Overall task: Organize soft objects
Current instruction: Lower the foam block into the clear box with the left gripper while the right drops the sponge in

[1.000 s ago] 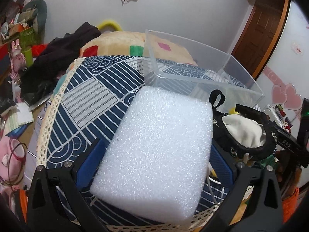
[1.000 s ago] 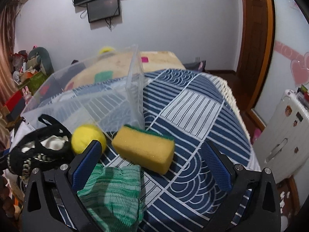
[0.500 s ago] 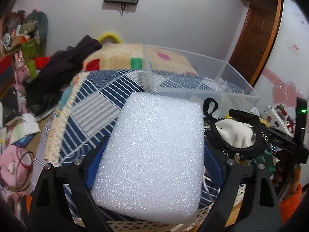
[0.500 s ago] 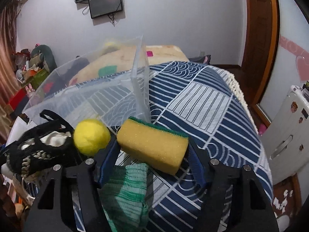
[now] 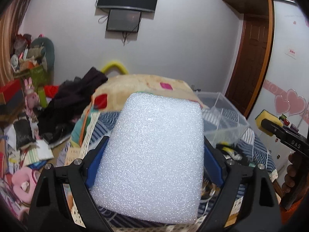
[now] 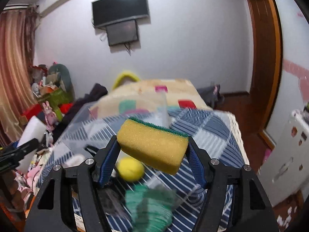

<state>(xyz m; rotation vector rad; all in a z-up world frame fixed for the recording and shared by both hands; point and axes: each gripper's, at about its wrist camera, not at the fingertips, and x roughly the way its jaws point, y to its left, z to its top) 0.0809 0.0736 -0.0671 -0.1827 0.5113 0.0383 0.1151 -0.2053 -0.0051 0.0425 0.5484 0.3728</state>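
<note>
On the bed, spread with a navy-and-white patterned quilt point(image 6: 208, 127), stands the clear plastic storage bin point(image 5: 226, 114), and both my tools hang above them with a load each. The white foam block point(image 5: 154, 154), the largest piece, fills my left gripper point(image 5: 154, 166): its blue pads point(image 5: 94, 164) press the block's two long sides, clamped, and most of the block juts forward past the fingertips, with the bin off to the right and farther away. My right gripper point(image 6: 152, 158) is closed on the yellow sponge with a green scouring face point(image 6: 152, 143), held by its short ends, slightly tilted, clear of the quilt, the bin ahead and to the left. Below it lie a yellow ball point(image 6: 131, 169) and a green knitted cloth point(image 6: 152, 208), both blurred, still on the quilt. My worries, as I judge them: the foam is bulky and gripped only at its near part, so a quick swing could lever it loose or knock its far end against the bin wall; it also blocks my left camera's view ahead, so I may misjudge the rim. The sponge yields under the pads and could twist out if I loosen early. Both tools heading for one bin may also collide.
</note>
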